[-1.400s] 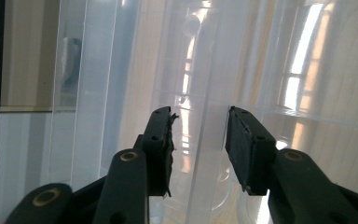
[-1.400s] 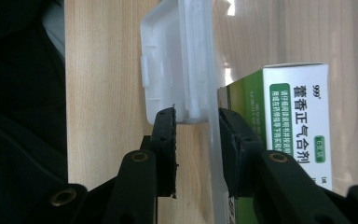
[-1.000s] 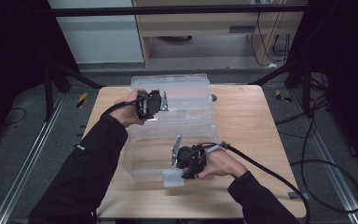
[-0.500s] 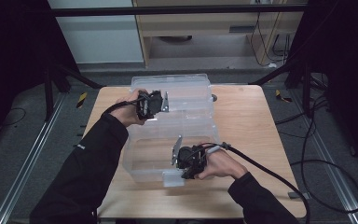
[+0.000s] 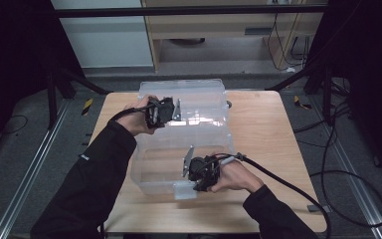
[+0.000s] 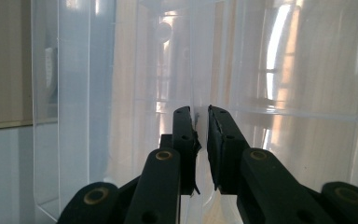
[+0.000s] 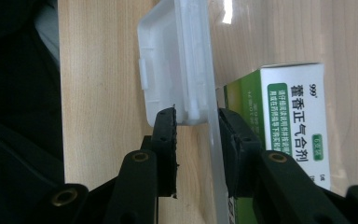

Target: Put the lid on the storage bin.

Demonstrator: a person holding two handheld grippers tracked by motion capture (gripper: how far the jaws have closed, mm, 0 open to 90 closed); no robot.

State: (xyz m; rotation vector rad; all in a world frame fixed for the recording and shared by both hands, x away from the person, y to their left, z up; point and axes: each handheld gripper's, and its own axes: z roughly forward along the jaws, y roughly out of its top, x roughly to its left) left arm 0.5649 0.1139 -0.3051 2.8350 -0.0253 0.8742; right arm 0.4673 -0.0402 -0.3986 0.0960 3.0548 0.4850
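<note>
Item: clear, thin-walled plastic storage box (image 5: pixel 179 164) with a hinged clear lid (image 5: pixel 199 102), centre of the high view, on a pale wood-grain table (image 5: pixel 263 139).
Location of box: base in the lower centre of the frame, lid standing open toward the upper centre.
Contents: 1 green-and-white printed cardboard carton (image 7: pixel 284 126), right half of the right gripper view, seen through the wall; whether it touches the wall, I cannot tell.
Left gripper (image 6: pixel 200 116): black jaws have just been closing and now stand nearly together, pinching a thin upright edge of the lid; also at upper centre-left of the high view (image 5: pixel 171 110).
Right gripper (image 7: pixel 198 122): black jaws straddle the front wall beside the white moulded latch tab (image 7: pixel 172 65); the right pad is on the wall, the left pad sits just under the tab, apparently a light pinch; also at lower centre of the high view (image 5: pixel 191 174).
Risk 1: smooth, glossy plastic gives the pads little bite; the lid edge could slip out and drop shut on the box.
Risk 2: thin walls flex; a hard squeeze could bow or crack the rim.
Risk 3: pulling on the latch tab at an angle could snap it or drag the light box across the table.
Risk 4: trailing black cable (image 5: pixel 288 184) could snag the box corner.
Textures: plastic slick and reflective; carton matte; table smooth.
</note>
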